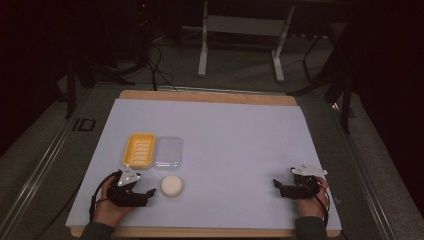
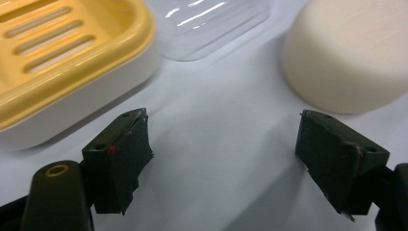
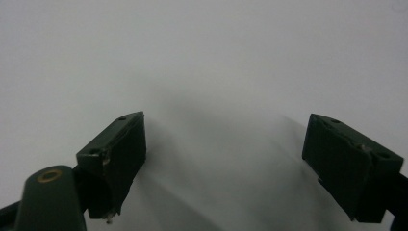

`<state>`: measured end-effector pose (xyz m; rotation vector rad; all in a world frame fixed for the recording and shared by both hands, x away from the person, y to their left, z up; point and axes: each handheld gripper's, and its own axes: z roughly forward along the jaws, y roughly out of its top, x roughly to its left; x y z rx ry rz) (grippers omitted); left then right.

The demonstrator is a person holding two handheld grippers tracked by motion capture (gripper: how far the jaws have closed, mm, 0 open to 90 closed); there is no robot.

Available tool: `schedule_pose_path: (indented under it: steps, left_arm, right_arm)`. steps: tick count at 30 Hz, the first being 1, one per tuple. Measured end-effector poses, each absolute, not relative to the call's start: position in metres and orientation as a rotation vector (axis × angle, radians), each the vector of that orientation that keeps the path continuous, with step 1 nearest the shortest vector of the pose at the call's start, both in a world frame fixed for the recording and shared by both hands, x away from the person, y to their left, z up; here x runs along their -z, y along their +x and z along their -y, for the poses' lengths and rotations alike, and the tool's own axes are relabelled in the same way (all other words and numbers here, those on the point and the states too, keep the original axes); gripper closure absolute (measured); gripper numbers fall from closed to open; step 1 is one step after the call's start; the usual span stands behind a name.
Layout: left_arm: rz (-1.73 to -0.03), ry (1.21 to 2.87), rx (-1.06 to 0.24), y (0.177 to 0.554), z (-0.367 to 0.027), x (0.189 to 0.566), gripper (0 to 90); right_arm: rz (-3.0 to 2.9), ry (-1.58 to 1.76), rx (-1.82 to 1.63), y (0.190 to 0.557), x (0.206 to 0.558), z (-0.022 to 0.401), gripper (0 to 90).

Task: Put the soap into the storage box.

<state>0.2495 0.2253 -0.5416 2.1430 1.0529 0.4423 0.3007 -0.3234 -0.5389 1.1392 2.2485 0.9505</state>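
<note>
Soap bar [image 1: 171, 185] sits just right of left gripper [image 1: 148, 191], jaws released | yellow soap dish [image 1: 139, 149] beyond, likely destination | right gripper [image 1: 276, 184] released, idle.

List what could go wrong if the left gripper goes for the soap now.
The soap is rounded and smooth, so the open left gripper may squeeze it out sideways. The clear lid and yellow soap dish lie close behind; an overshoot could shove them. The right gripper rests far off, unable to steady anything.
</note>
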Motion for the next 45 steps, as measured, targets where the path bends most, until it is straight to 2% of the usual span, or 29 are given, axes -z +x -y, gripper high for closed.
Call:
schedule_pose_path:
  steps: [6,26,45]
  left_arm:
    - [-1.024,2.14,-0.466,0.247,-0.222,0.539,20.8]
    - [-0.996,2.103,-0.432,0.246,-0.231,0.523,21.7]
    - [-0.889,2.248,-0.403,0.254,-0.223,0.509,21.6]
  right_arm:
    - [-2.234,1.104,-0.937,0.297,0.539,0.321,15.3]
    - [-2.188,1.053,-1.038,0.29,0.537,0.326,15.4]
    - [-2.172,1.051,-1.052,0.289,0.536,0.327,15.4]
